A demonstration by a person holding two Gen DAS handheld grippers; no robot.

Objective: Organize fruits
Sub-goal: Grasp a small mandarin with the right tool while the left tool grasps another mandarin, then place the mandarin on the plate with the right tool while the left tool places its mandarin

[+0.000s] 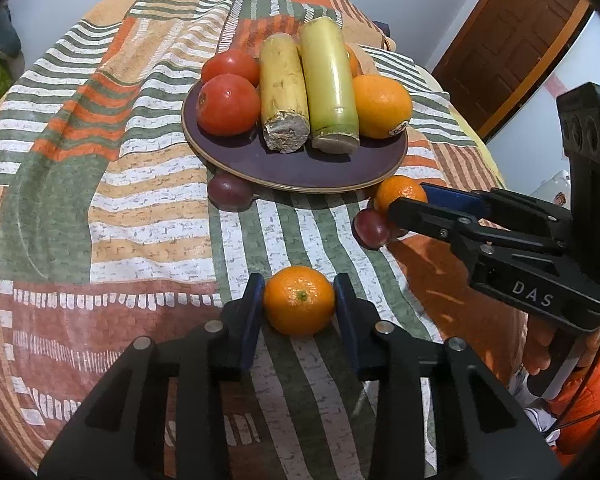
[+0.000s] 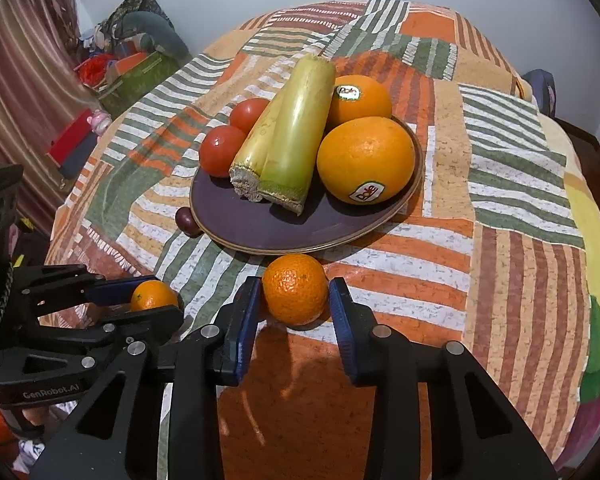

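A dark purple plate (image 1: pixel 300 166) (image 2: pixel 256 226) holds two tomatoes (image 1: pixel 228 105) (image 2: pixel 222 151), two yellow-green cane pieces (image 1: pixel 328 84) (image 2: pixel 296 128) and two big oranges (image 1: pixel 382 106) (image 2: pixel 366 160). My left gripper (image 1: pixel 299 300) is shut on a small mandarin (image 1: pixel 299 300), which also shows in the right wrist view (image 2: pixel 154 295). My right gripper (image 2: pixel 295 290) straddles a second mandarin (image 2: pixel 295 290) (image 1: pixel 400 192); its pads look close to or touching it. A red grape (image 1: pixel 371 229) lies beside that mandarin. Another dark grape (image 1: pixel 230 193) (image 2: pixel 188 221) lies at the plate's near-left rim.
The table wears a striped patchwork cloth (image 1: pixel 100 200) (image 2: pixel 500 260). A wooden door (image 1: pixel 512 40) stands at the right. Clutter and a green box (image 2: pixel 136 76) sit by a curtain (image 2: pixel 24 92) at the left.
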